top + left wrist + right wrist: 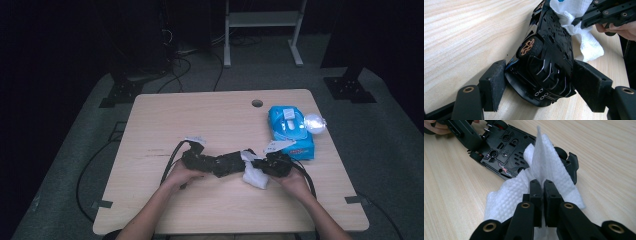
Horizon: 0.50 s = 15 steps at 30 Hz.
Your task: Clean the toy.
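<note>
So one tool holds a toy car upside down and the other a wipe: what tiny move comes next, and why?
Probably a short stroke of the white wipe along the toy car. The left gripper jaws clamp the car's rear, underside up; the right gripper pinches the wipe, already lying on the chassis.

Your toy car (220,163) lay mid-table, wipe (254,176) touching its right end, wipe pack (291,131) far right behind them.
</note>
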Available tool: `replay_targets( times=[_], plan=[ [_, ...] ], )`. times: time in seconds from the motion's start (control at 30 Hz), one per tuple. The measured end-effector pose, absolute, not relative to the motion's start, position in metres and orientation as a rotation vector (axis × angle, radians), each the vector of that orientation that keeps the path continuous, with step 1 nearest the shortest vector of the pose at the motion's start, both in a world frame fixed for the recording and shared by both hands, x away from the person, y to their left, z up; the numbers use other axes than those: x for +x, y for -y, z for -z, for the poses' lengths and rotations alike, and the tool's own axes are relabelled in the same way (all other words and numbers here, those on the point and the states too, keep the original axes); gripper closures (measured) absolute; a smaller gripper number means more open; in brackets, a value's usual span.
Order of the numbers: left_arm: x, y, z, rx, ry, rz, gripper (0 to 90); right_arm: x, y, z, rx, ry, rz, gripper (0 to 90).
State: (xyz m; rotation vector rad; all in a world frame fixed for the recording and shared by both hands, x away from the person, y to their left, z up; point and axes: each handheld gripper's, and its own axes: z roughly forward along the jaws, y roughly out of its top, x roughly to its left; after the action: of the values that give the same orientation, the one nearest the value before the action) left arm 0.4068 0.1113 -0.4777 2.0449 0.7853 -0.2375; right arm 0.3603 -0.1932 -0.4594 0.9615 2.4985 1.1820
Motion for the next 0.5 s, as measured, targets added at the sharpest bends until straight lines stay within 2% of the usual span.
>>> replay_targets(
  times=[0.17,0.5],
  plan=[
    [0.398,-0.106,0.471,2.090,-0.720,0.116,28.8,0.359,0.195,0.460,0.969,-2.500,-1.195,85.8],
    [0.364,-0.094,0.460,2.183,-0.503,-0.245,29.2,0.351,0.196,0.462,0.972,-2.518,-1.188,85.8]
  ],
)
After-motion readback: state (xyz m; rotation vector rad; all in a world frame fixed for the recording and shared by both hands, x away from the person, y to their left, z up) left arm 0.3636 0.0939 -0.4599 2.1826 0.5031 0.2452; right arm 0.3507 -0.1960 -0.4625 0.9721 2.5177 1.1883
